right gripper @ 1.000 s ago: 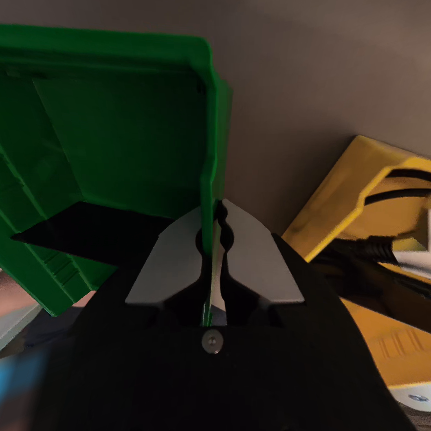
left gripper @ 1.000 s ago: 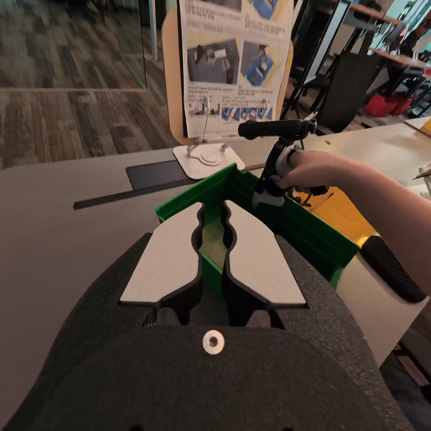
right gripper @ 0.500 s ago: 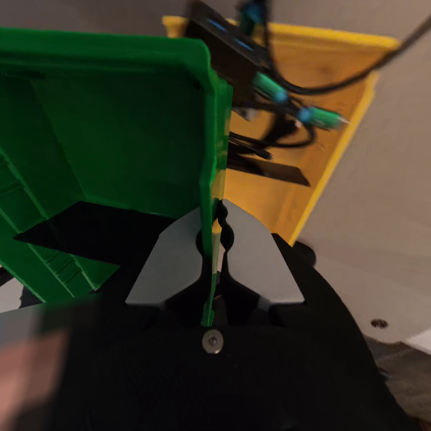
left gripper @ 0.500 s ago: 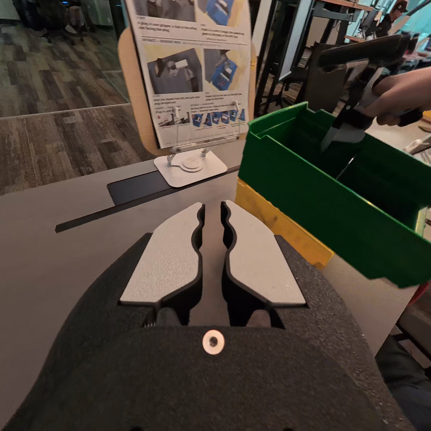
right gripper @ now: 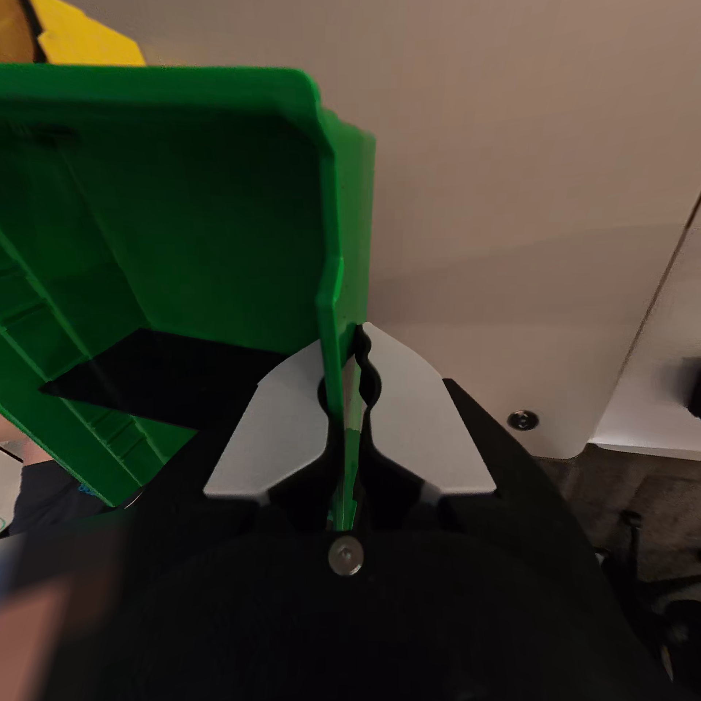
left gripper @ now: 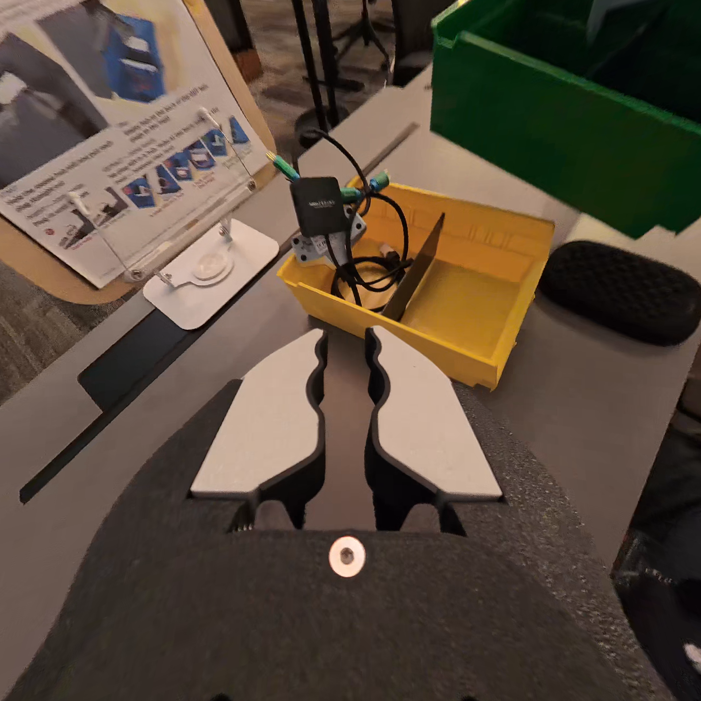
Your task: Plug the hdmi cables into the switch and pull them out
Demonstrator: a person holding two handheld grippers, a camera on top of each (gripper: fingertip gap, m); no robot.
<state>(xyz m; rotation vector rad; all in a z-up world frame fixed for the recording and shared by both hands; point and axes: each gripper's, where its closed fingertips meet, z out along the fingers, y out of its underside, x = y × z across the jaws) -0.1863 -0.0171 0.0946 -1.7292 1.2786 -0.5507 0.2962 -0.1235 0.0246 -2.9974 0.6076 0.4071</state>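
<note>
A black HDMI switch (left gripper: 318, 205) rests on a grey block at the far left corner of a yellow bin (left gripper: 436, 347) on the table. Black cables (left gripper: 379, 265) with green and blue plug ends (left gripper: 379, 182) coil in the bin beside it. My left gripper (left gripper: 344, 333) is open and empty, just in front of the yellow bin's near wall. My right gripper (right gripper: 347, 330) is shut on the side wall of a green bin (right gripper: 189, 227), held up off the table. The green bin also shows at the top right of the left wrist view (left gripper: 550, 132).
A black divider (left gripper: 417, 265) splits the yellow bin, and its right half is bare. An instruction sheet on a stand (left gripper: 113, 151) is at the back left. A black wrist rest (left gripper: 618, 292) lies right of the yellow bin. A corner of the yellow bin (right gripper: 87, 49) shows behind the green one. My hands' fingertips stand some 50 centimeters from each other. It is some 25 centimeters from my left tips to the black HDMI switch (left gripper: 318, 205).
The right gripper has lifted the green bin off the yellow bin and carried it up and to the right. The switch and cables are now uncovered. My left gripper has tilted down toward the yellow bin.
</note>
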